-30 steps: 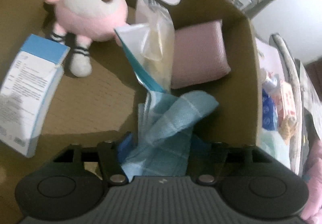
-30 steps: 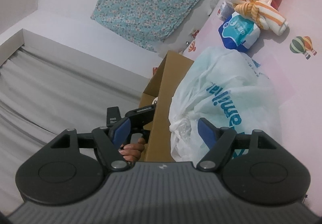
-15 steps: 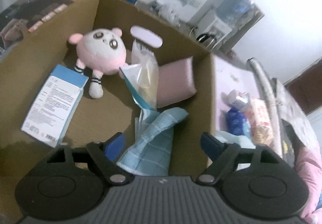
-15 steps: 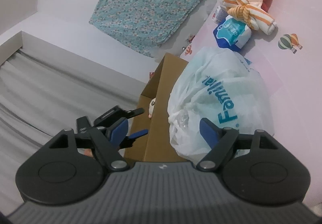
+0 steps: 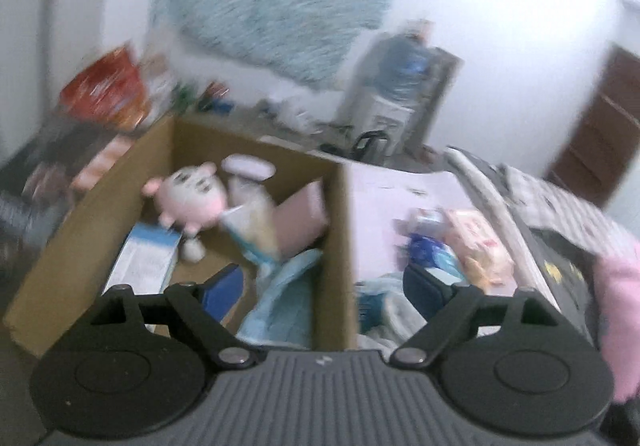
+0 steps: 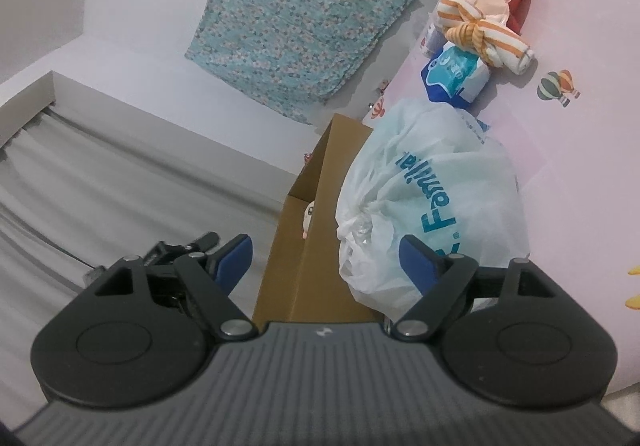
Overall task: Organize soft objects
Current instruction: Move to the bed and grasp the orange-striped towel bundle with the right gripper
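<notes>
A: Lying inside the cardboard box (image 5: 340, 230), the blue cloth (image 5: 280, 302) is resting released; the left gripper (image 5: 320, 286) has just been opening wide, empty.

B: Right gripper (image 6: 324, 258) is likewise spreading, empty, facing the white bag (image 6: 432, 205) for pickup.

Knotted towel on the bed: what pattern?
Orange and white stripes on the knotted towel; right wrist view.

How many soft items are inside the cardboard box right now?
3 visible: a pink plush toy at the back, a pink cushion against the right wall, a blue cloth nearest the camera. Others may be hidden.
</notes>
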Demonstrator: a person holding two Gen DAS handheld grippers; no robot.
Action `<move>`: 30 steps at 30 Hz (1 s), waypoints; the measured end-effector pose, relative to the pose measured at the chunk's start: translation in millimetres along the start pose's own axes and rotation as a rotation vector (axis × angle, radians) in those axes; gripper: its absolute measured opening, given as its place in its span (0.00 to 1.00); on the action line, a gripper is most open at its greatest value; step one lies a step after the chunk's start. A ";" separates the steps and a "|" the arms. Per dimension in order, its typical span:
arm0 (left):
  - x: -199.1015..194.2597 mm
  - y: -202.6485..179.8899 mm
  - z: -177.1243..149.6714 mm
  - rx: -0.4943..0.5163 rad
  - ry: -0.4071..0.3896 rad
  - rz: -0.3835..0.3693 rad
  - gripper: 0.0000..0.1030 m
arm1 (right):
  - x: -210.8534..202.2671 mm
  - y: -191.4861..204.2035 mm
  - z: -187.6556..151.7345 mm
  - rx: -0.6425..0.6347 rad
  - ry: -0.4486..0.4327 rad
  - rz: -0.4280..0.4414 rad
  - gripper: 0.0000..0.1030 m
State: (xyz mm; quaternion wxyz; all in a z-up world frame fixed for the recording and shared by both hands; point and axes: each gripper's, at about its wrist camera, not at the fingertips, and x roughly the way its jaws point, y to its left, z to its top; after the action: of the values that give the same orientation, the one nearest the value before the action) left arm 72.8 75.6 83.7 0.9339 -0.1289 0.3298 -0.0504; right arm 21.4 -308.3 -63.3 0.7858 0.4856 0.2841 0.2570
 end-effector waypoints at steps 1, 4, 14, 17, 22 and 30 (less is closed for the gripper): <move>-3.1 -9.9 1.3 0.033 -0.004 -0.019 0.89 | -2.0 -0.9 0.2 0.001 -0.004 0.002 0.79; -4.8 -39.4 4.3 0.115 0.007 -0.067 0.90 | -7.6 -4.6 1.0 0.006 -0.019 0.004 0.79; 47.0 -110.5 11.8 0.233 0.161 -0.129 0.91 | -20.2 -17.8 14.5 -0.018 -0.065 -0.051 0.79; 72.4 -124.0 15.0 0.231 0.201 -0.128 0.91 | -15.4 -21.2 25.4 -0.058 -0.069 -0.108 0.79; 118.1 -144.0 18.3 0.221 0.276 -0.146 0.90 | 2.6 -20.2 53.6 -0.198 -0.083 -0.249 0.79; 207.5 -193.6 17.5 0.190 0.443 -0.225 0.90 | 57.9 -43.0 120.3 -0.375 -0.091 -0.422 0.79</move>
State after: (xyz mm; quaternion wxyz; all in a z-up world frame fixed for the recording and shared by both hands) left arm 243.4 -144.2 24.8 0.8352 -0.0624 0.5038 -0.2116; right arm 151.5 -360.2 -69.7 0.9099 0.2728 0.2909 0.1138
